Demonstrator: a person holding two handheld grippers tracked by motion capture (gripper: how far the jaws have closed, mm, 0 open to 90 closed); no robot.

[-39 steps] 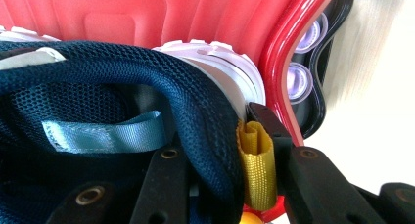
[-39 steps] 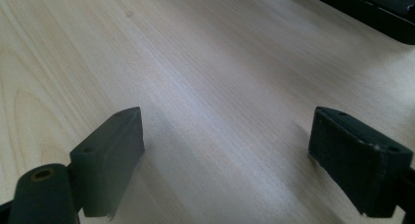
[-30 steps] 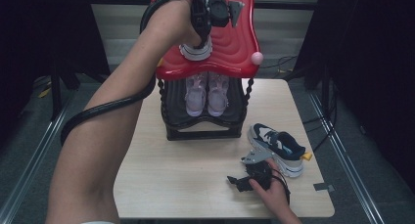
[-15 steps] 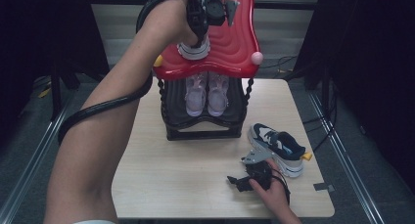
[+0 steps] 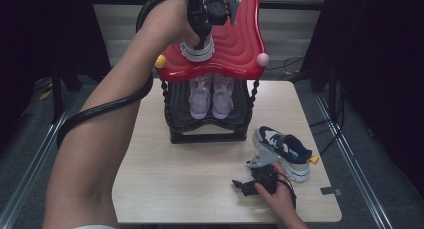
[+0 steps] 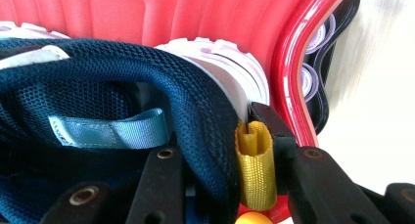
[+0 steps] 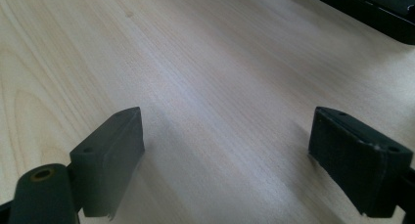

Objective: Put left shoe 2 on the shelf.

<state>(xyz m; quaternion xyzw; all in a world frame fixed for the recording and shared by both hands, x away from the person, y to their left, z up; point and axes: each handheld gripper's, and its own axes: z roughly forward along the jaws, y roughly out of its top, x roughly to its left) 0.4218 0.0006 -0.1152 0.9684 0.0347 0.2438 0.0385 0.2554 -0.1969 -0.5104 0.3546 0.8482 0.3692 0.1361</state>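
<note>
Navy mesh sneaker (image 6: 122, 136) with a white sole and a yellow woven heel loop (image 6: 255, 165) sits on the wavy red plastic top shelf (image 5: 235, 44) of the black shoe rack (image 5: 207, 124), with the left gripper (image 5: 202, 31) clamped on its padded heel collar, one jaw inside the shoe and one outside beside the loop. The step in hand looks like setting this shoe down on the shelf; the next move calls for parting the jaws and lifting clear without dragging the heel. Its navy-and-white mate (image 5: 284, 151) lies on the pale wooden table (image 5: 165, 179), just beside the right gripper (image 7: 227, 160), whose jaws stand wide apart over bare wood. A pale lilac pair (image 5: 211, 95) fills the lower tier.
</note>
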